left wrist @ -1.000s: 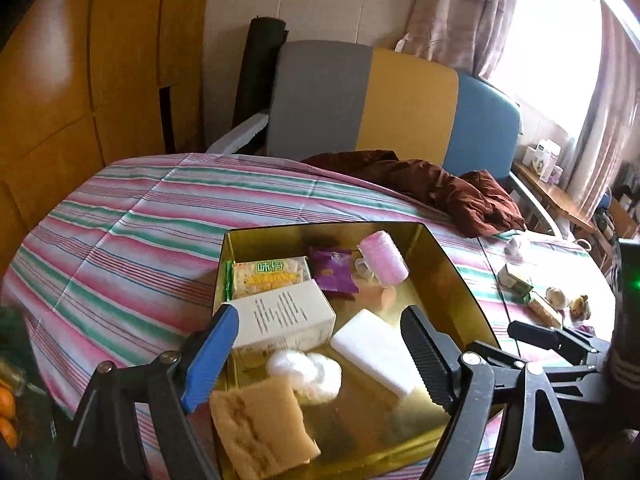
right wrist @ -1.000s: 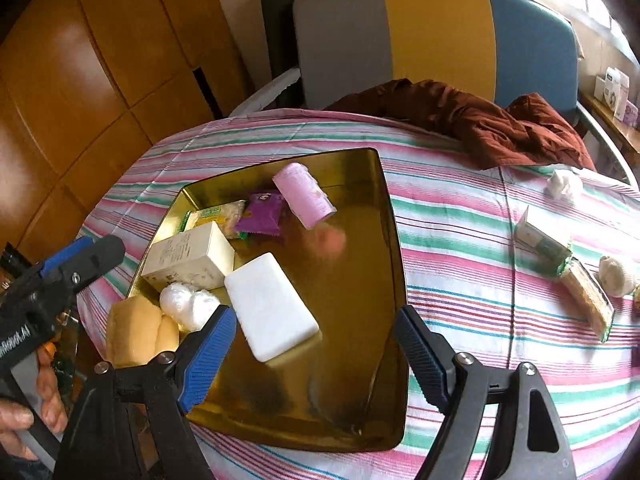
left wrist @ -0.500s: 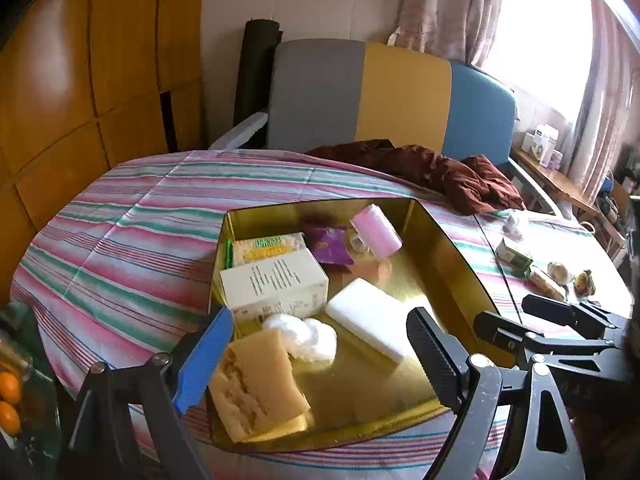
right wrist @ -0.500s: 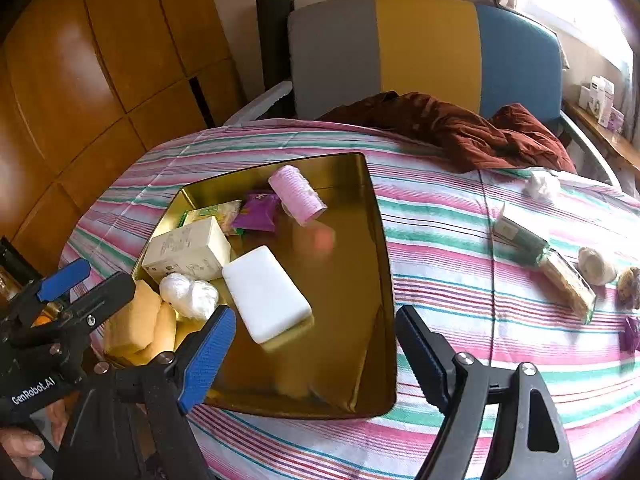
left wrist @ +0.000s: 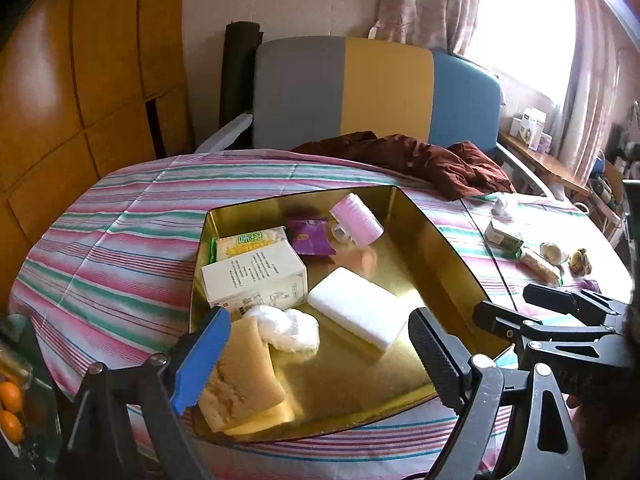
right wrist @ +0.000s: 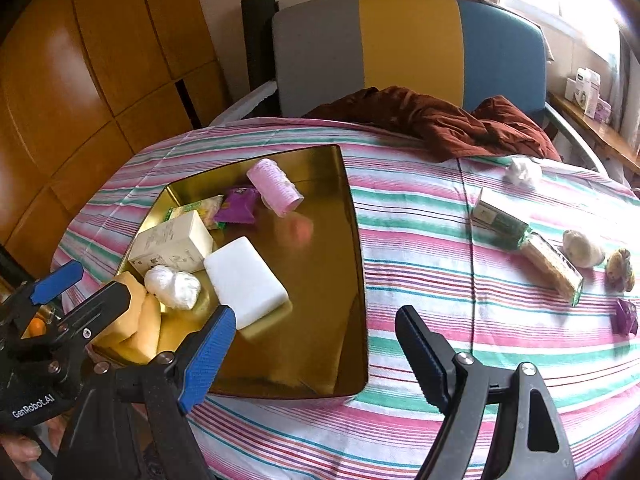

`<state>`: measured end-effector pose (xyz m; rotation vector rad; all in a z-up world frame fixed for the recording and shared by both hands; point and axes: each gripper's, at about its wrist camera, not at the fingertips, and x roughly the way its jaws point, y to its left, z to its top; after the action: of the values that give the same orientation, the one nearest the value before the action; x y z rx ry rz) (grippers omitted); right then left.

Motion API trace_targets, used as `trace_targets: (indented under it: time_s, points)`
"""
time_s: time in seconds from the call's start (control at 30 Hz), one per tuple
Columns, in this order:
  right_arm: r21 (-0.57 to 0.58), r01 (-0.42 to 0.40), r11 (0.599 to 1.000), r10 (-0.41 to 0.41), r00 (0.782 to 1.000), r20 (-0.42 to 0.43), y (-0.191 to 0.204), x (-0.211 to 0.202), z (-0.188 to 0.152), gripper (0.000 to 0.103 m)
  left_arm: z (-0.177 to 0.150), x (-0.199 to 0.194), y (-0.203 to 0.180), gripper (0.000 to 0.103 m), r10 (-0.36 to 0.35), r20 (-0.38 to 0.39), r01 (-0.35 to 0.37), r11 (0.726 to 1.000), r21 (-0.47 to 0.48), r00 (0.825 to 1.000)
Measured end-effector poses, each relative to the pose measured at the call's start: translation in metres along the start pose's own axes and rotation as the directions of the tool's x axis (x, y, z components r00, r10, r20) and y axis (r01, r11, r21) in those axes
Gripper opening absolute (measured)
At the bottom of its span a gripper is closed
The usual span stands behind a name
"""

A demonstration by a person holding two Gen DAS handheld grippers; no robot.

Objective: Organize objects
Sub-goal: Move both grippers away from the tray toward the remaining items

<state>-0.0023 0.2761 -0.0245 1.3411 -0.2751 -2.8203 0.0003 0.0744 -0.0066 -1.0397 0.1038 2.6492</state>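
A gold tray (left wrist: 448,256) (right wrist: 356,280) on the striped table holds a white box (left wrist: 256,276), a white block (left wrist: 360,312) (right wrist: 244,280), a pink roll (left wrist: 356,220) (right wrist: 274,186), a purple packet (left wrist: 310,236), a yellow-green snack pack (left wrist: 248,242), a white wad (left wrist: 290,328) and yellow sponges (left wrist: 244,380). My left gripper (left wrist: 316,356) is open and empty over the tray's near edge. My right gripper (right wrist: 316,352) is open and empty at the tray's near right corner.
Loose on the cloth to the right lie a green-white box (right wrist: 500,218), a clear cracker pack (right wrist: 554,268), a white wad (right wrist: 522,170), a pale ball (right wrist: 582,248), a brown-yellow item (right wrist: 620,270) and a purple packet (right wrist: 626,316). A brown garment (right wrist: 440,124) lies at the far edge before a chair.
Both grippers have pulled back and up from the tray, so more of the table shows. Both stay open. The things in the tray have not moved.
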Motion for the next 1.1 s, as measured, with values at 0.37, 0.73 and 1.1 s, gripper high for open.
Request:
trace_targets:
  time_s: [0.37,0.73,1.1]
  points:
    - [0.031,0.024,0.999,-0.023,1.000,-0.015,-0.019,0.000,-0.004,0.084,-0.004,0.005,-0.013,0.091,-0.020,-0.027,0.021,0.999,0.046,0.999]
    - [0.070,0.061,0.996,-0.060,0.998,-0.028,-0.051,-0.003,-0.002,0.083,-0.006,0.008,-0.029,0.091,-0.035,-0.042,0.038,0.995,0.091,0.999]
    - [0.080,0.126,0.989,-0.121,0.991,-0.066,-0.098,-0.008,0.005,0.083,-0.004,0.012,-0.048,0.091,-0.054,-0.058,0.062,0.988,0.142,0.997]
